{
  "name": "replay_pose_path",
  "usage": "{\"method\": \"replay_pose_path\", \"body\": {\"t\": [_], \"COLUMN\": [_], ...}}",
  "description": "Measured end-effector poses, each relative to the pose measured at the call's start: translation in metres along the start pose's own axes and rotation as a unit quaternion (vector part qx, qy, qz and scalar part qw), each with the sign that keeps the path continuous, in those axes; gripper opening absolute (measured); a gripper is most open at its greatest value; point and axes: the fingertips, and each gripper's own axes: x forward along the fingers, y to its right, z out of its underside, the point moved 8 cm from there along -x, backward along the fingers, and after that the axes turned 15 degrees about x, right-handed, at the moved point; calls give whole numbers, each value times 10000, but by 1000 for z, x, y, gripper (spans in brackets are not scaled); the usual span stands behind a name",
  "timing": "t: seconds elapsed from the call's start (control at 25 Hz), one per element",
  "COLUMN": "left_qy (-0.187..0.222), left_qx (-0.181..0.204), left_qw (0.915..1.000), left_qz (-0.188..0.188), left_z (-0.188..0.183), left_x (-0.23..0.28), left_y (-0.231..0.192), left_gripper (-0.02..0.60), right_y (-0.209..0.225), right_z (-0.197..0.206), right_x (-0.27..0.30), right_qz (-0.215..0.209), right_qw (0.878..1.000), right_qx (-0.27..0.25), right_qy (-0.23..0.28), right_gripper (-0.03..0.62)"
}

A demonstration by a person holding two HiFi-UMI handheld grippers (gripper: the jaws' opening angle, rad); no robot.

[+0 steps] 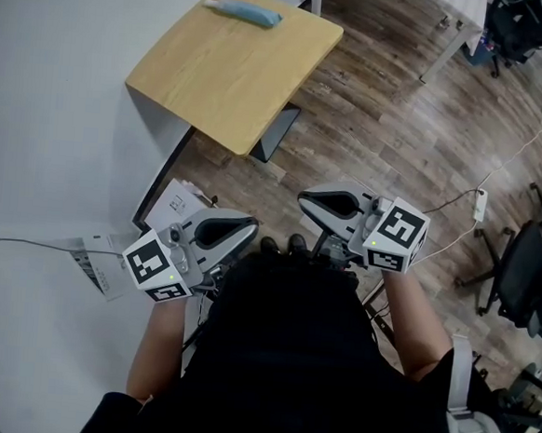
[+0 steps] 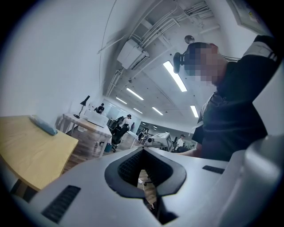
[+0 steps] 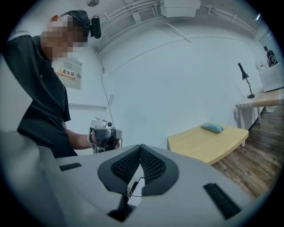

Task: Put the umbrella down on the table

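Umbrella [image 1: 242, 12] — blue, folded — lies flat along the table's [image 1: 226, 77] far edge | your left gripper [image 1: 244, 227]: jaws pressed together, nothing between them, well apart from the table | your right gripper [image 1: 310, 201]: jaws together too, holding nothing, near the left one

Ahead of my left claw [image 1: 249, 228] and right claw [image 1: 305, 200], I see open wood floor [image 1: 382, 108] up to the table [image 1: 217, 76]. Tabletop is mostly bare, with the umbrella [image 1: 242, 12] at its far edge. A dark panel [image 1: 279, 132] leans under the near edge. Wall [image 1: 47, 100] sits on the left claw's outer side. Chair [image 1: 519, 268] and power strip [image 1: 480, 205] lie off the right claw's outer side.
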Motion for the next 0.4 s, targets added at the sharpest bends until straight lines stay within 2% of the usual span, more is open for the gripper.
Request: {"method": "replay_pose_path", "body": {"t": [0.4], "left_qy": [5], "left_qx": [48], "left_qw": [10000], "left_qz": [-14], "left_z": [-1], "left_x": [5], "left_y": [-4], "left_gripper": [12], "right_y": [7], "right_z": [-12], "right_x": [8], "right_qz": [14], "right_qw": [9999], "right_qx": [-133], "right_qy": [5], "right_gripper": [19]}}
